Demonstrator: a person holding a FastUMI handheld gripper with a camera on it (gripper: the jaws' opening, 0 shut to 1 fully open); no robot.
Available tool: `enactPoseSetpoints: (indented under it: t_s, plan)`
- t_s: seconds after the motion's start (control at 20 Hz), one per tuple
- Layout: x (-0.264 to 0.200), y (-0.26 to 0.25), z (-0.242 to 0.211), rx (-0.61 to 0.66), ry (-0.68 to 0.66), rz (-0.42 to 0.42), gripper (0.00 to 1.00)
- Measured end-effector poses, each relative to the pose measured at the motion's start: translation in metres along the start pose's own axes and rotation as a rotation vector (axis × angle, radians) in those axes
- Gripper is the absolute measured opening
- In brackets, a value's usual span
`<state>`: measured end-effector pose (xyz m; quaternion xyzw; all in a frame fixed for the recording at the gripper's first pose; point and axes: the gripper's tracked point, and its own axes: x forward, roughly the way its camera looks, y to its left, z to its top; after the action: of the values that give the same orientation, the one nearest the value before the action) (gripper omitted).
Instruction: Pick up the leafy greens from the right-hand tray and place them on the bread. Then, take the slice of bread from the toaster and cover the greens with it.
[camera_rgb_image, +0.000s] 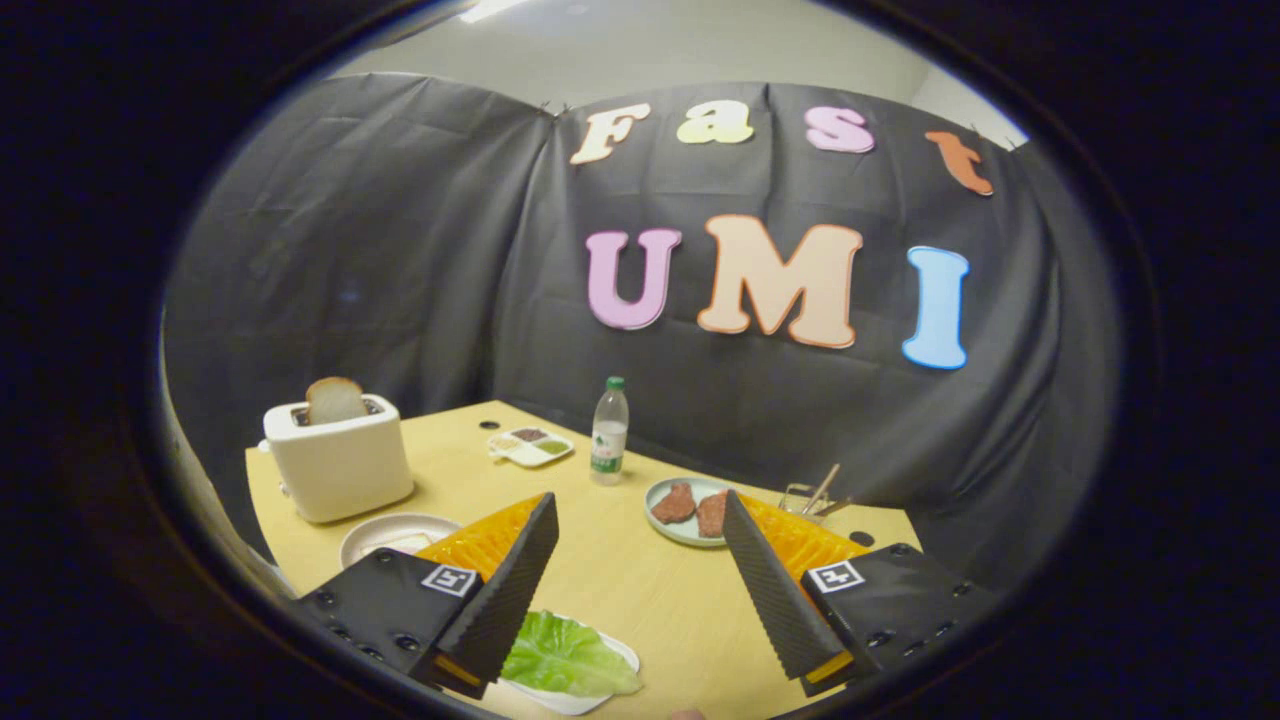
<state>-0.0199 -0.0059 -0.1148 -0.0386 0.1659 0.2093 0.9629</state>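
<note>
My gripper (638, 500) is open wide above the yellow table (640, 590), with nothing between its fingers. A green lettuce leaf (565, 655) lies on a small white tray (592, 702) close below, by the base of the left finger. Further off to the left, a white plate (372, 535) holds a pale slice of bread (402, 543), and the left finger partly hides it. Behind that plate stands a white toaster (335, 468) with a slice of bread (335, 400) sticking up out of its slot.
A pale plate with two brown meat pieces (690, 508) sits just beyond the right fingertip. A clear bottle with a green cap (609, 430) and a small sauce tray (530, 446) stand at the table's far side. A small holder with sticks (815, 495) is behind the right finger.
</note>
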Motion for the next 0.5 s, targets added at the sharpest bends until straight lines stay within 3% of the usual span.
enactPoseSetpoints:
  t_s: [0.5]
  plan:
    - [0.014,0.033,-0.085,-0.072,0.234,0.237,1.0]
